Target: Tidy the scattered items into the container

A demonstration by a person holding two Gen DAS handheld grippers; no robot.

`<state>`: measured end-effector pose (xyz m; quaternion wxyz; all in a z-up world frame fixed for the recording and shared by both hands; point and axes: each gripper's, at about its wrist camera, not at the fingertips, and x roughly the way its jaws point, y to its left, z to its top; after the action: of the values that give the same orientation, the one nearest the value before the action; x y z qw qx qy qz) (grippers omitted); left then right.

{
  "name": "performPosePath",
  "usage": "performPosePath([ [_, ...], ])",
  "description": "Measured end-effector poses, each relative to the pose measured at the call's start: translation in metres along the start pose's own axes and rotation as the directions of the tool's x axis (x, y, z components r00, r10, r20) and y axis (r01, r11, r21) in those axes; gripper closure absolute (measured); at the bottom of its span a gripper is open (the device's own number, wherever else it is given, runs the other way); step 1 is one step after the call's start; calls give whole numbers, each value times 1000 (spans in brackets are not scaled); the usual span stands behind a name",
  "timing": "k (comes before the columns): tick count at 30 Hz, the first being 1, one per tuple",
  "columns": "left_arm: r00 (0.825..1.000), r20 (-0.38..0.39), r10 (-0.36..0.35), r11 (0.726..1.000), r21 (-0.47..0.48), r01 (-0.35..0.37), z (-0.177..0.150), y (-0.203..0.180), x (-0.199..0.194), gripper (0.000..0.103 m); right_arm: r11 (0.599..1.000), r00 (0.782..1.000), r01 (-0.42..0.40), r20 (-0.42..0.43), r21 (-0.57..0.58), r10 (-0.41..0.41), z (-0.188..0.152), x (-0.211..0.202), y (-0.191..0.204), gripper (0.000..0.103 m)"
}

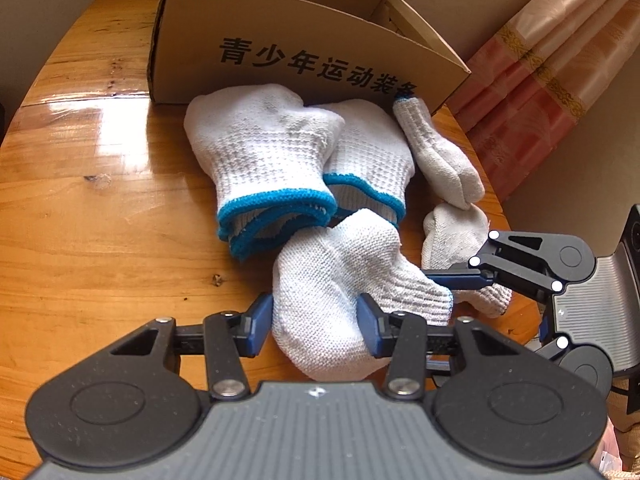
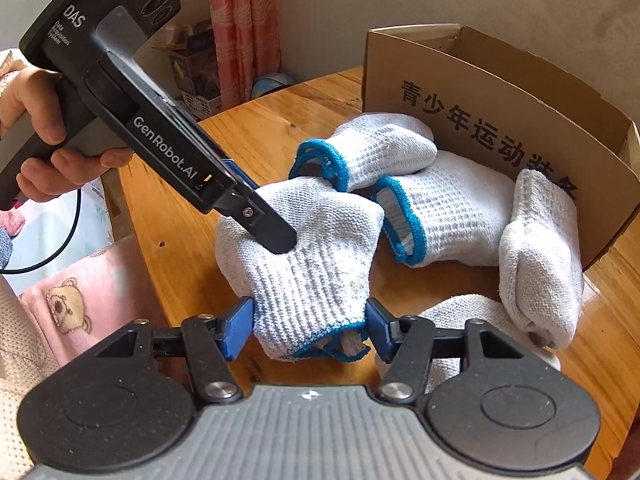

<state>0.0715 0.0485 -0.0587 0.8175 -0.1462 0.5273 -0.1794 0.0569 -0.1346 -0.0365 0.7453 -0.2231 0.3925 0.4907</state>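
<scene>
1. Left wrist cam: your left gripper (image 1: 316, 322) clamps nearest glove (image 1: 340, 280) btwn both pads.
2. Your right gripper (image 2: 310, 326) grips same glove's cuff; cardboard box (image 2: 500, 120) sits beyond jaws.

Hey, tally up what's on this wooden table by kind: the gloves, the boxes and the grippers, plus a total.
white knit gloves: 5, one of them gripped at both ends
cardboard box: 1
Hand-held grippers: 2, the left hand-held gripper and the right hand-held gripper
Total: 8
</scene>
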Motion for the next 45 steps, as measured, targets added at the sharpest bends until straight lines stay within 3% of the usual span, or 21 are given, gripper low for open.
performPosePath([
  [4, 1000, 7, 6, 1000, 6, -6, -2, 0, -2, 57, 995, 1000, -15, 14, 99, 14, -5, -9, -8, 34],
  [8, 999, 26, 27, 999, 44, -28, -3, -4, -9, 57, 982, 1000, -27, 4, 185, 26, -14, -24, -15, 41],
  [15, 999, 27, 26, 999, 41, -27, -3, -4, -5, 58, 925, 986, -165, 25, 343, 167, -22, -31, -33, 49],
  [19, 1000, 21, 18, 999, 35, -19, -5, -5, -3, 58, 918, 988, -150, 34, 368, 148, -16, -19, -36, 51],
  [22, 1000, 18, 15, 999, 40, -16, -5, -3, -5, 58, 930, 993, -117, 13, 350, 121, -14, -11, -33, 60],
  [25, 999, 41, 26, 999, 37, -28, -3, 0, -8, 58, 921, 992, -126, 18, 369, 128, -16, -13, -33, 60],
  [32, 1000, 20, 22, 999, 27, -22, 1, 4, 2, 56, 851, 981, -165, -9, 498, 195, -28, -8, -49, 48],
  [36, 1000, 16, 15, 1000, 15, -15, 2, 8, 3, 55, 850, 983, -167, 17, 501, 183, -22, -4, -48, 43],
  [45, 1000, 12, 21, 999, 25, -22, 0, 9, 2, 54, 883, 990, -137, 23, 450, 142, -6, 14, -40, 16],
])
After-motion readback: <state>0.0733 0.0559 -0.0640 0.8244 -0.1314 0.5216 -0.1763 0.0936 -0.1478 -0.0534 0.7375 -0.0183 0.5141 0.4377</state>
